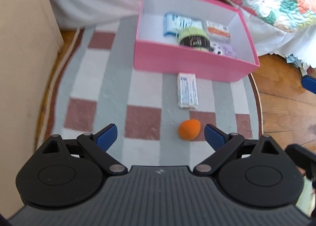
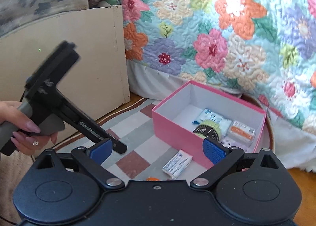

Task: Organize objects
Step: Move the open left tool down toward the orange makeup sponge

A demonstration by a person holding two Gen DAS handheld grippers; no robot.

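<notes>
An open pink box (image 1: 183,64) stands on a checked rug and holds a blue-white packet (image 1: 177,23), an orange-white box (image 1: 218,30) and a green-black jar (image 1: 194,38). A white packet (image 1: 187,90) lies on the rug just in front of it. An orange egg-shaped sponge (image 1: 189,128) lies nearer, beside my left gripper's right finger. My left gripper (image 1: 161,136) is open and empty above the rug. My right gripper (image 2: 158,151) is open and empty, above the white packet (image 2: 176,163) and the pink box (image 2: 173,125).
A beige cabinet (image 1: 23,68) stands at the left. A bed with a floral quilt (image 2: 217,38) is behind the box. Wooden floor (image 1: 286,97) lies right of the rug (image 1: 98,87). The left gripper's handle (image 2: 59,107) shows in the right wrist view.
</notes>
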